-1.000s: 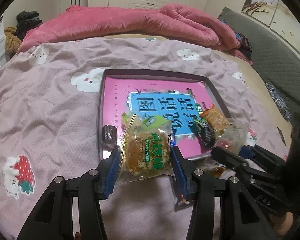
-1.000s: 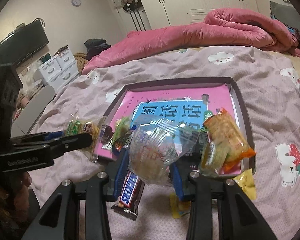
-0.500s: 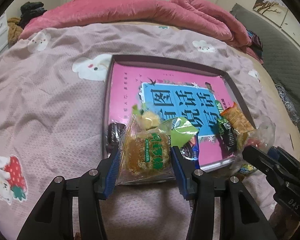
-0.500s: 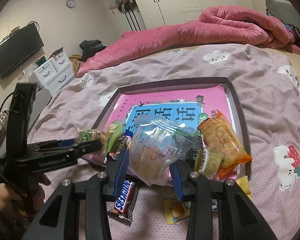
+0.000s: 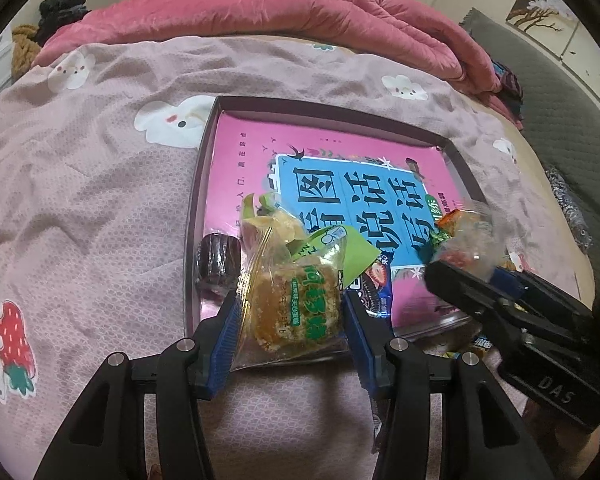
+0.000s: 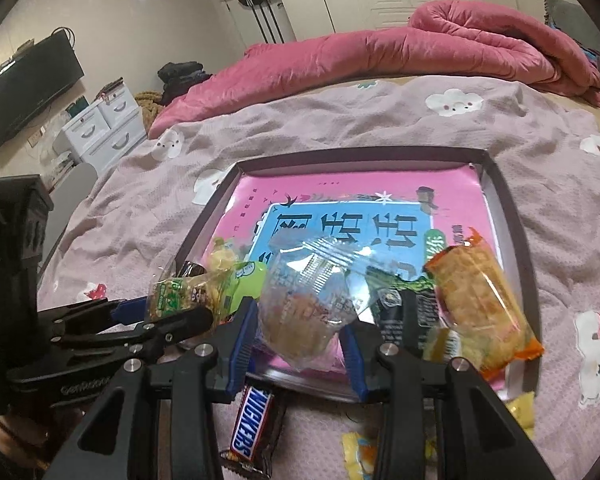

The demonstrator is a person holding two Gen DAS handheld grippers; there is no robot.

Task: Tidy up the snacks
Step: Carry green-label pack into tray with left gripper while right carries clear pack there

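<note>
A dark-rimmed tray (image 5: 198,184) with a pink and blue book (image 5: 340,176) inside lies on the bed. My left gripper (image 5: 290,308) is shut on a clear packet with a yellow-brown cake and green label (image 5: 296,304), held over the tray's near left corner; this packet also shows in the right wrist view (image 6: 184,292). My right gripper (image 6: 300,328) is shut on a crinkly clear packet (image 6: 308,296) over the tray's near edge (image 6: 300,384). An orange cracker packet (image 6: 480,300), a black packet (image 6: 404,312), a light green packet (image 5: 340,248) and a dark round cake (image 5: 218,260) lie in the tray.
A Snickers bar (image 6: 252,424) and small yellow packets (image 6: 356,452) lie on the pink-grey bedspread (image 5: 80,200) before the tray. A rolled pink quilt (image 6: 380,52) lies at the far side. White drawers (image 6: 100,128) and a TV (image 6: 24,88) stand left of the bed.
Both grippers have moved forward toward the tray with their packets still held. The left packet now hangs over the tray's near left corner, and the right packet over its near edge.
</note>
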